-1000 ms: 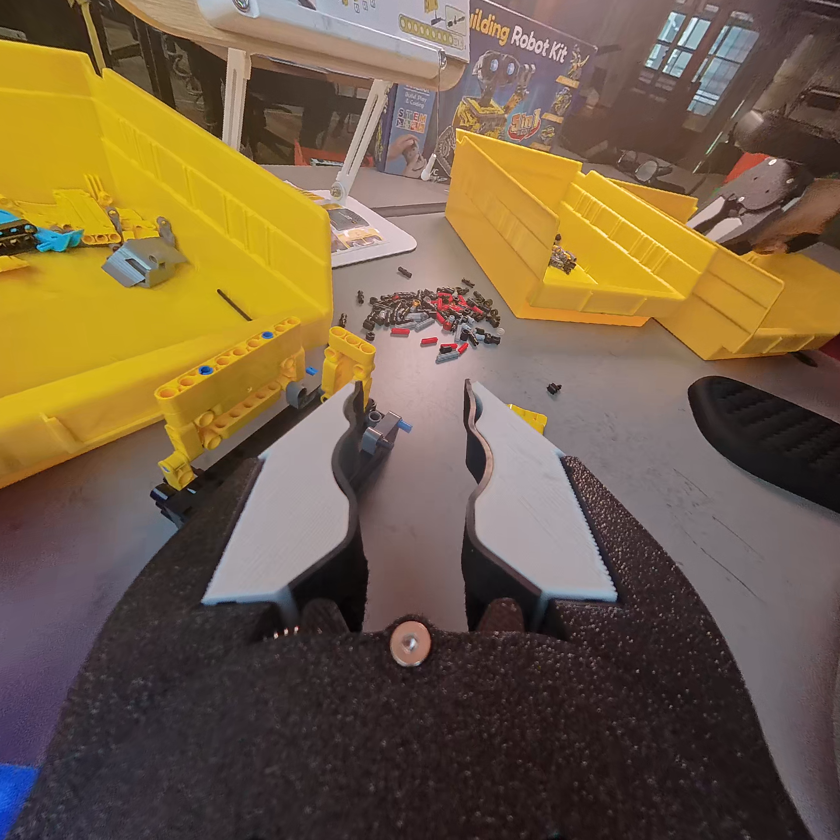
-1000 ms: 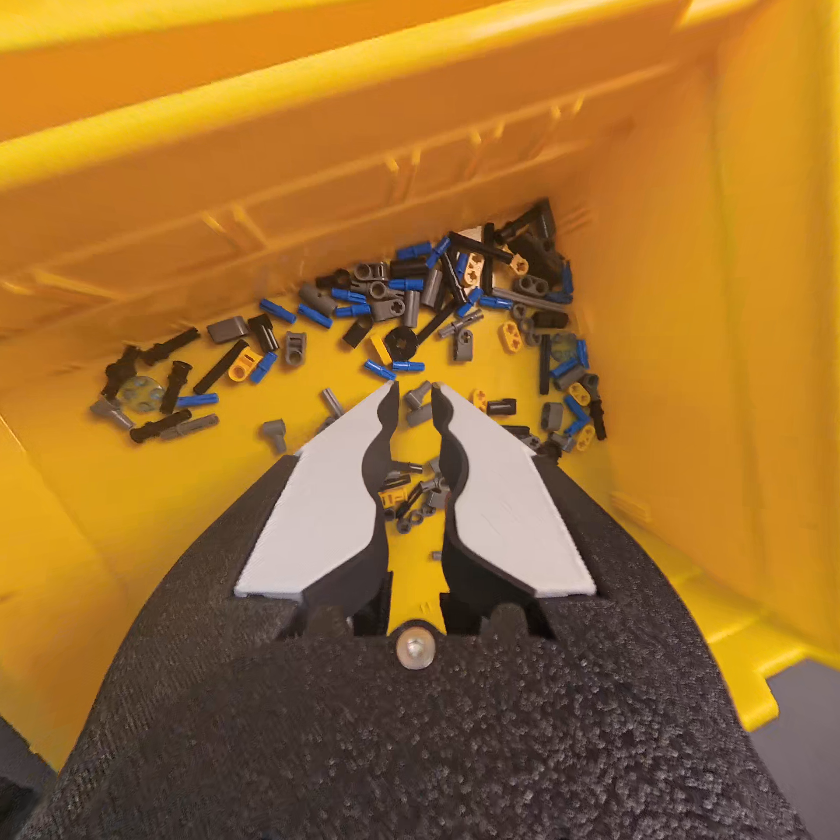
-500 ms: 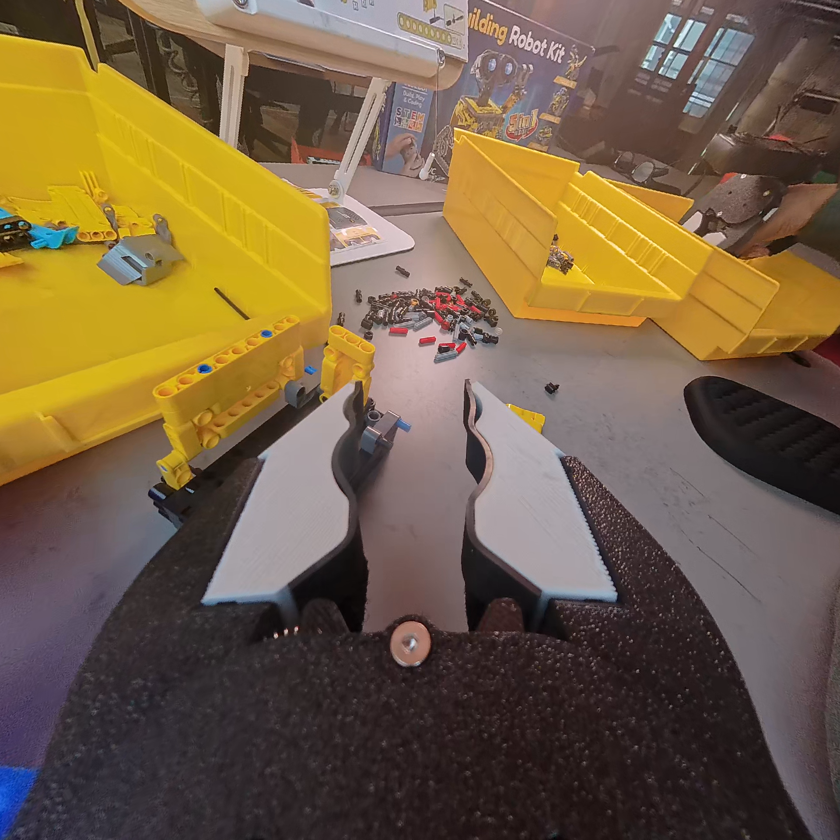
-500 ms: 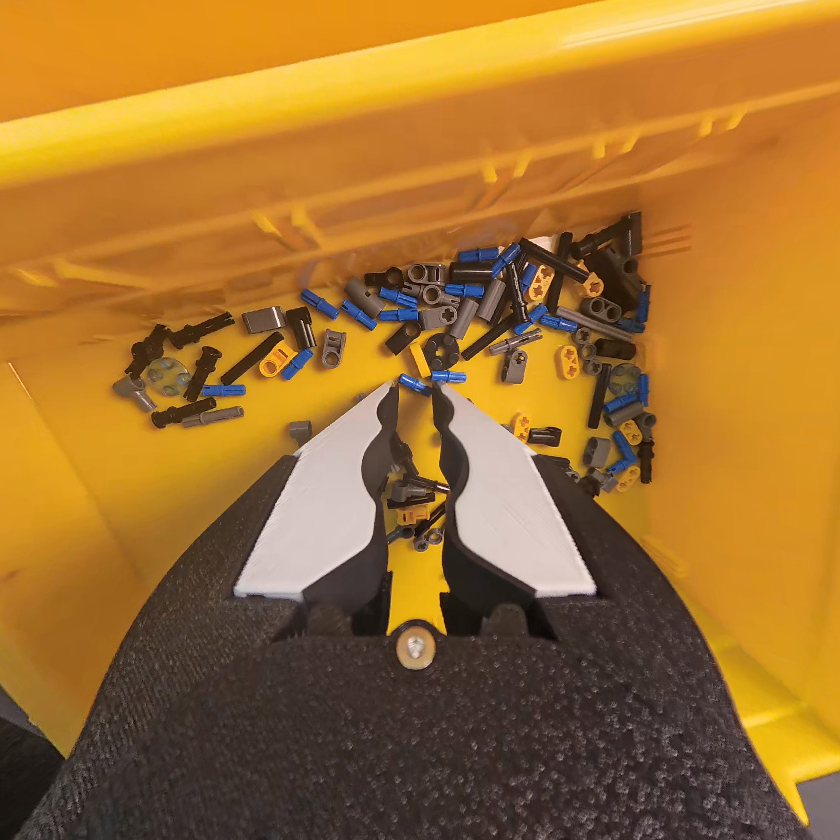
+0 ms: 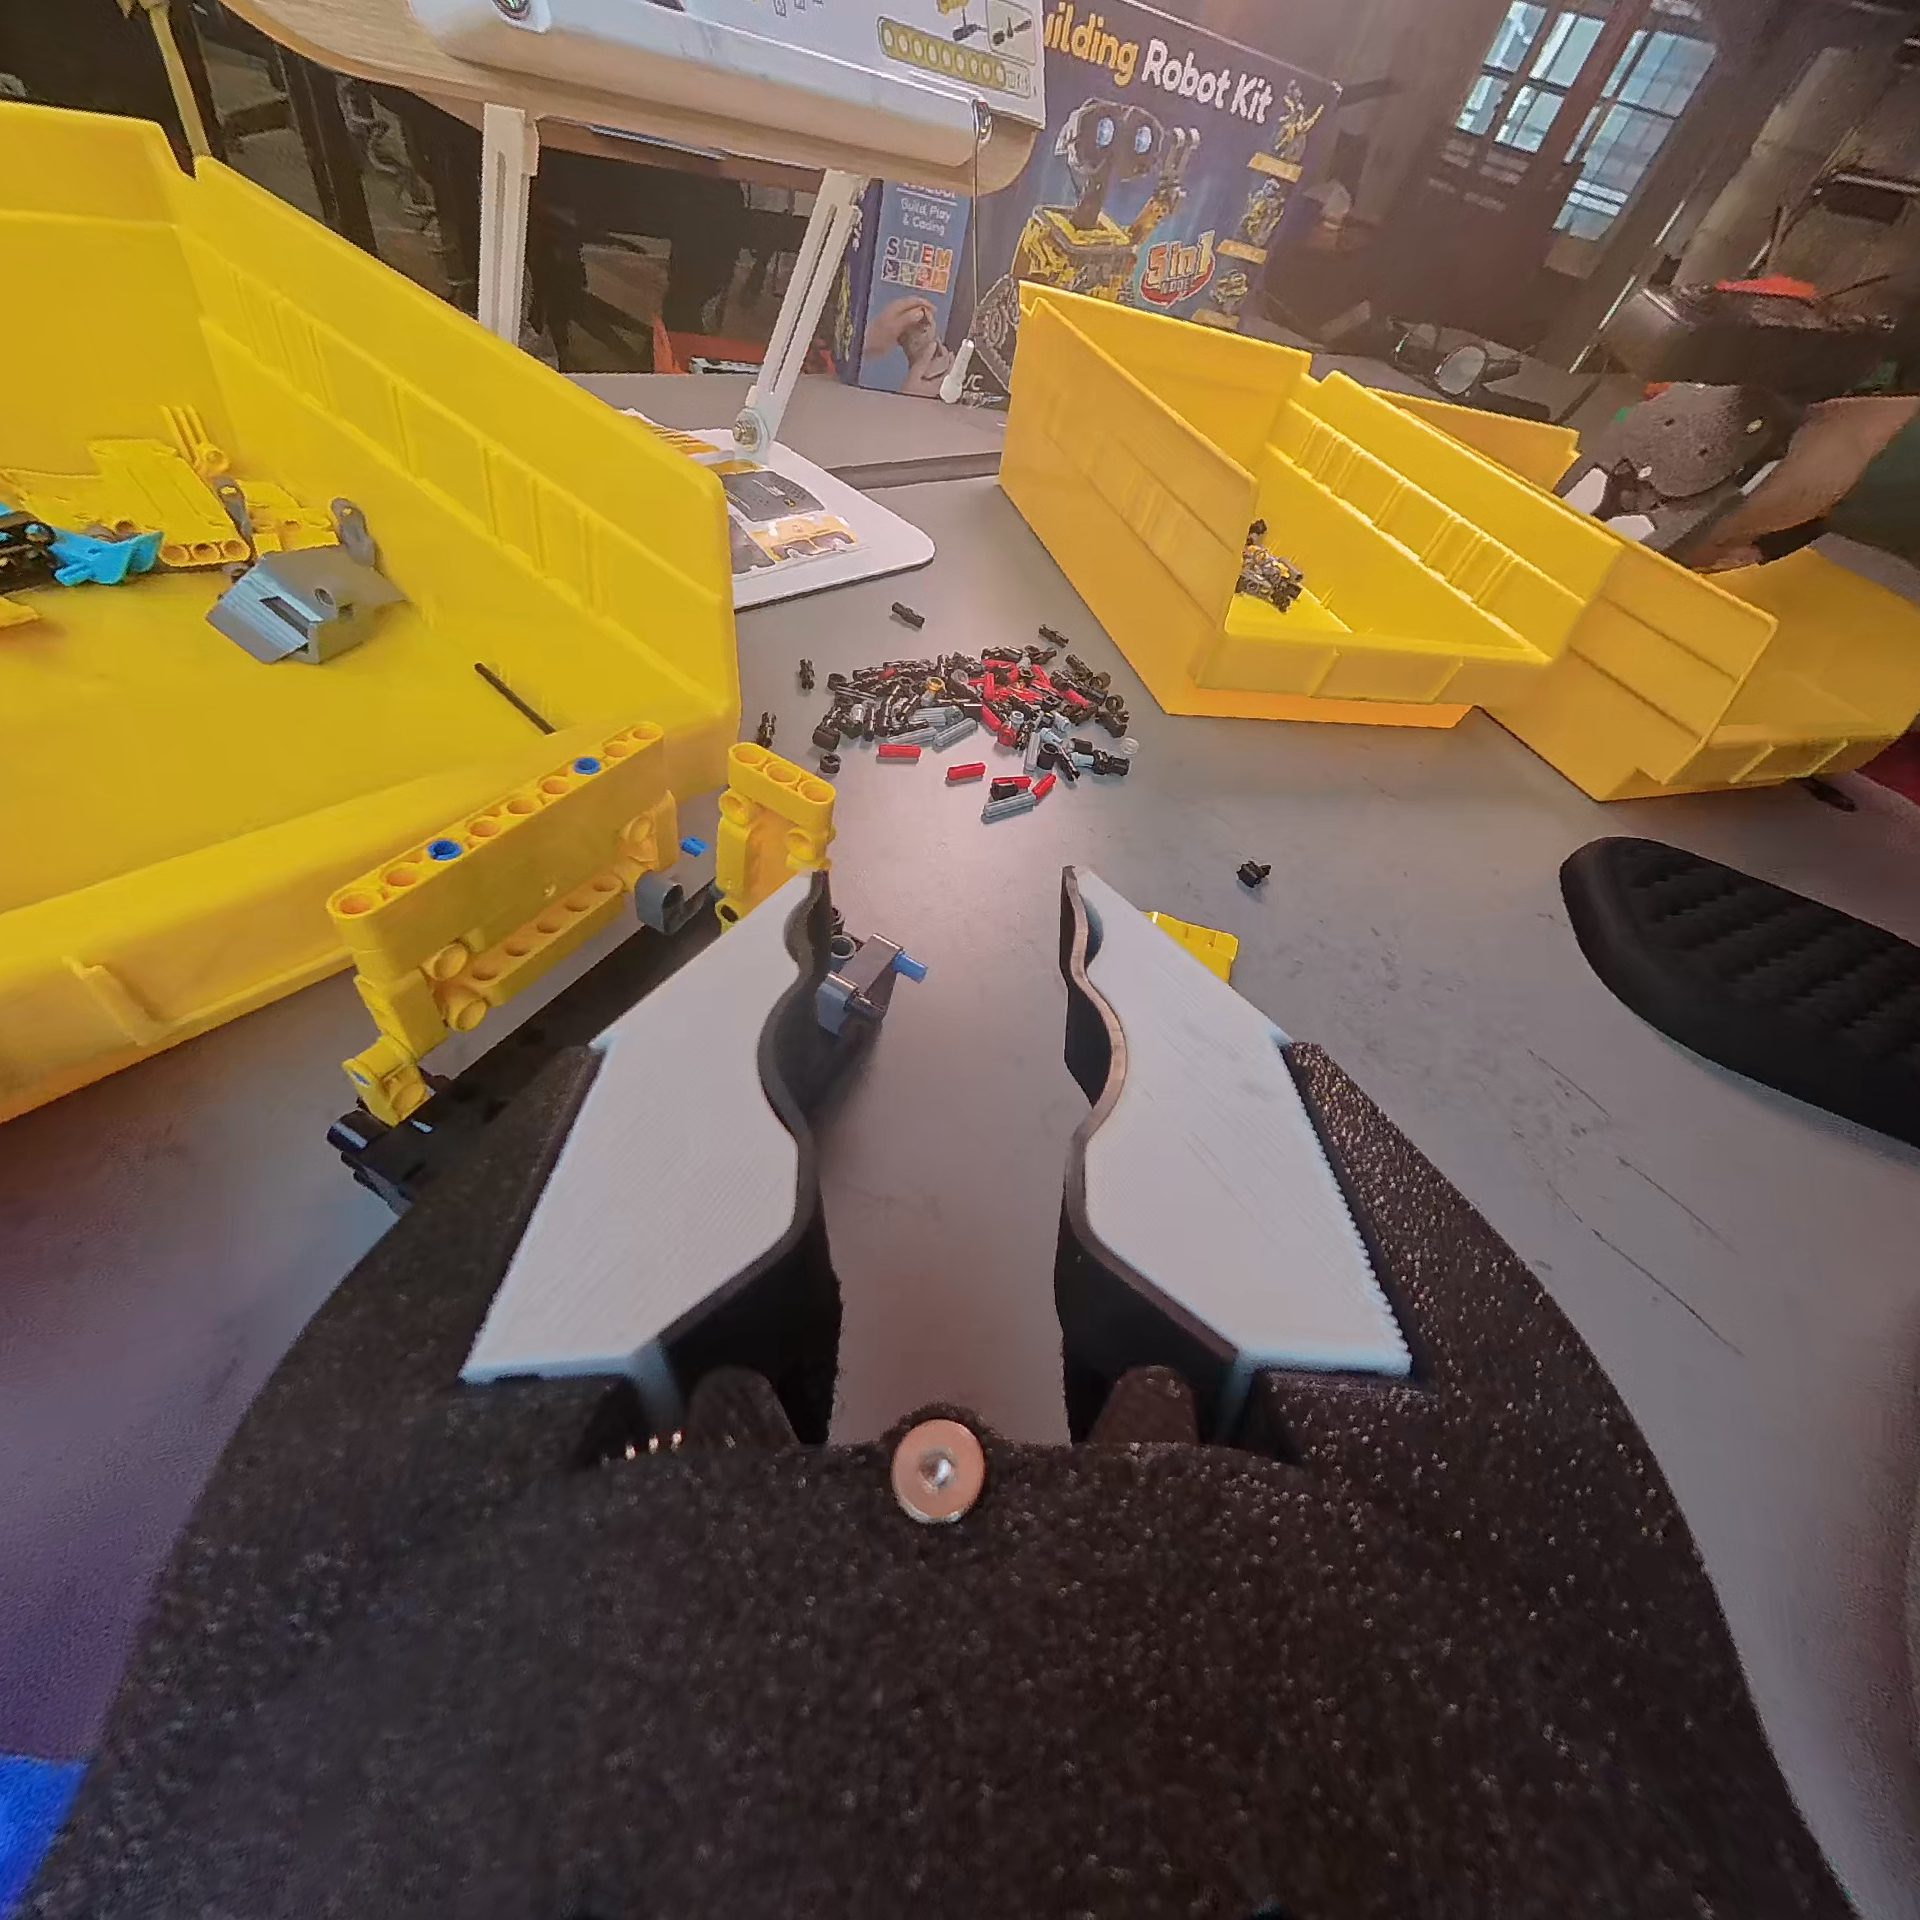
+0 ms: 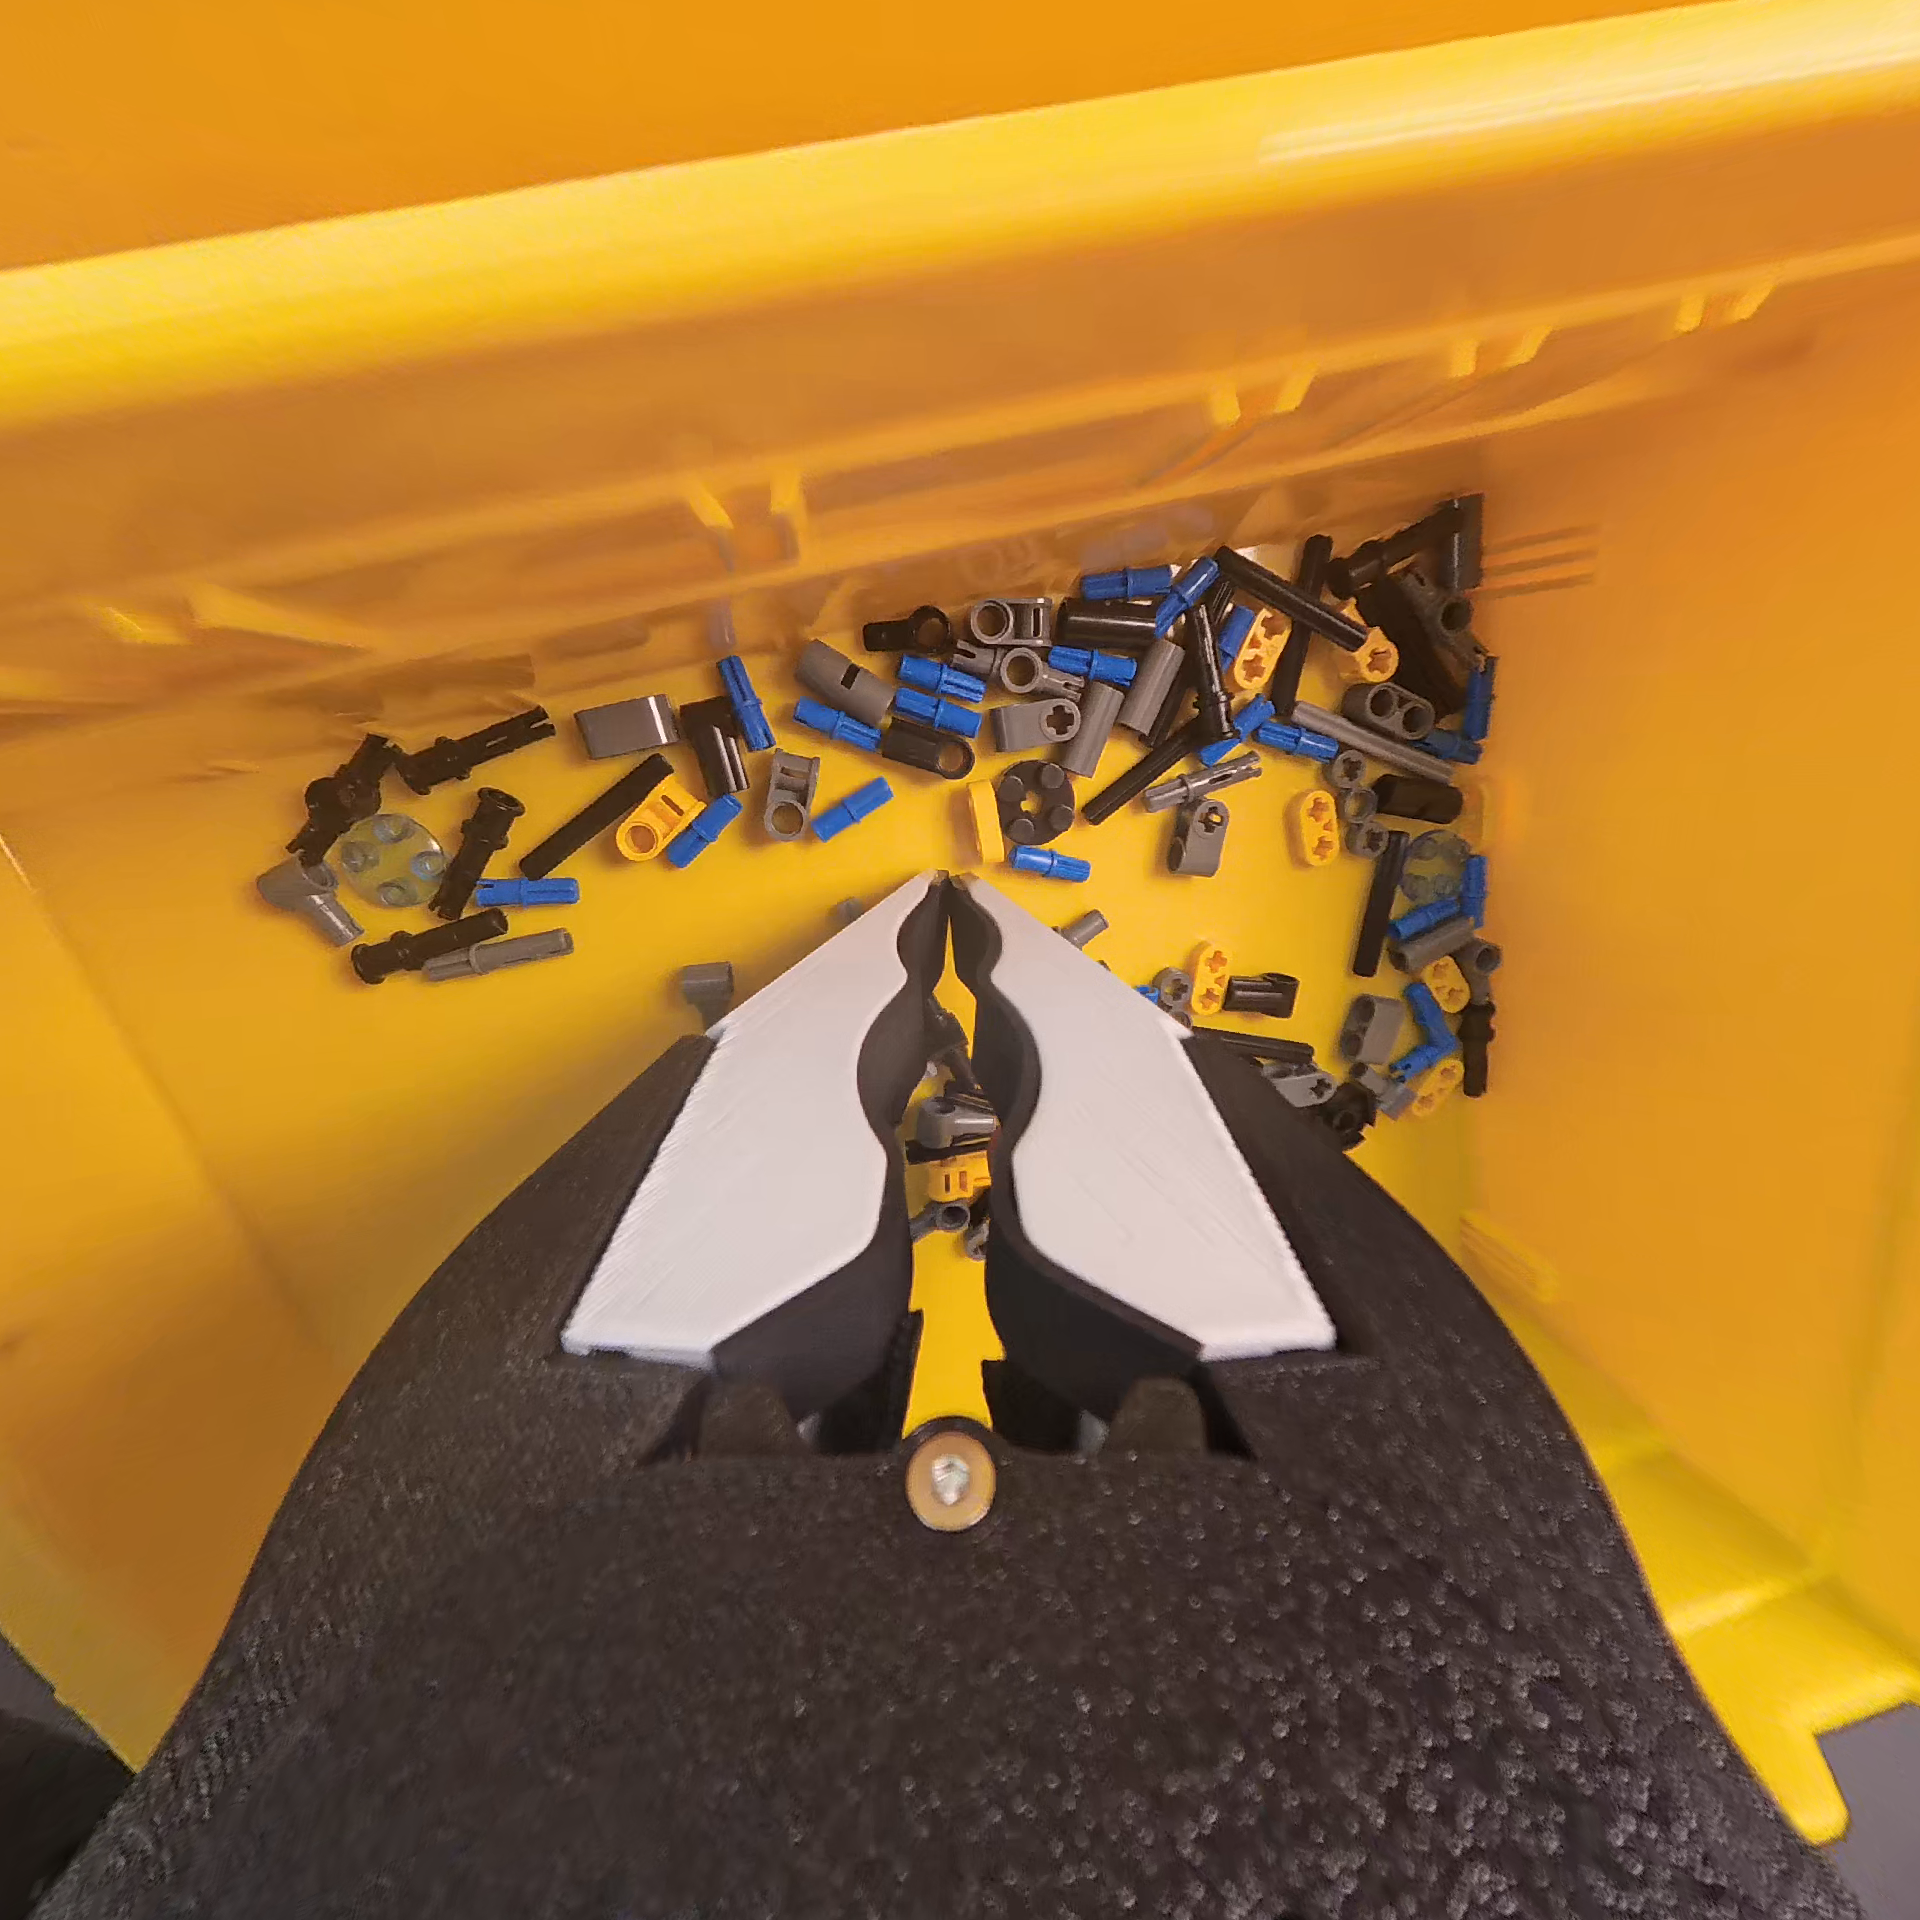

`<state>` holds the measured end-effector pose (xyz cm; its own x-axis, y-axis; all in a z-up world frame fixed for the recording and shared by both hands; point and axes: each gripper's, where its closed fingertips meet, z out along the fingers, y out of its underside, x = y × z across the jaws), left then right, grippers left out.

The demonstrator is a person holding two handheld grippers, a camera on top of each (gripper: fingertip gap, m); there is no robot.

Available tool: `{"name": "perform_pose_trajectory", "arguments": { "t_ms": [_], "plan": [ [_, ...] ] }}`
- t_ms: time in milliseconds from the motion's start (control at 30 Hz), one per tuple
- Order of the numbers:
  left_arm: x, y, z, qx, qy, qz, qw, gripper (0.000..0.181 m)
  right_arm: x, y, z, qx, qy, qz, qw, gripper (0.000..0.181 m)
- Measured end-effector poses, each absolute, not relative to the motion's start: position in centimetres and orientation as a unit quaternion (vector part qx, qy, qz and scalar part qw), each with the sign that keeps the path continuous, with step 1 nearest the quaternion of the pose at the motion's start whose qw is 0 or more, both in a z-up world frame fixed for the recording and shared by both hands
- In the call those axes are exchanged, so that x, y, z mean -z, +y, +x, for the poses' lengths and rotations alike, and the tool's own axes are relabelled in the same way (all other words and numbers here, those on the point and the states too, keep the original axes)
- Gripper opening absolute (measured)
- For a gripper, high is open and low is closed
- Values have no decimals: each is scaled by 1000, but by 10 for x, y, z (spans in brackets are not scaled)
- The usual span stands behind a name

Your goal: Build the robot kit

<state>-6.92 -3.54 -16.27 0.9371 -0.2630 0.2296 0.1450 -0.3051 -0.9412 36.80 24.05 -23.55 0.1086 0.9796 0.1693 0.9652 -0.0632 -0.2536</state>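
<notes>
The left tool (image 5: 940, 894) is held open over the worktop (image 5: 1403, 1018) beside a yellow assembly (image 5: 499, 883), while the right tool (image 6: 943, 881) is closed inside a yellow bin (image 6: 727, 436) among small parts (image 6: 1039, 717), whether anything is pinched being unclear.

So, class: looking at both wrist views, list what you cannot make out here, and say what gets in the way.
- Right wrist view: whether the right tool, tips together, pinches any piece; its own fingers hide the gap.
- Right wrist view: the yellow plastic bin far wall is blurred.
- Left wrist view: the yellow-and-black brick assembly base lies under the open left tool.
- Left wrist view: pieces in the small loose-parts pile on the grey table are too small to identify.
</notes>
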Motion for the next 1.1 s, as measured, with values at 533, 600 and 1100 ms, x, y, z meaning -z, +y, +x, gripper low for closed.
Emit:
{"name": "perform_pose_trajectory", "arguments": {
  "t_ms": [533,600,1100],
  "plan": [
    [165,-38,-61,170,60,-794,580,43,214,253,372,-33,-636,-741,212,4],
    [166,-37,-62,170,57,-796,578,43,218,253,370,-39,-636,-742,206,11],
    [167,-36,-67,176,45,-796,578,43,236,252,363,-72,-667,-731,126,8]
  ]
}}
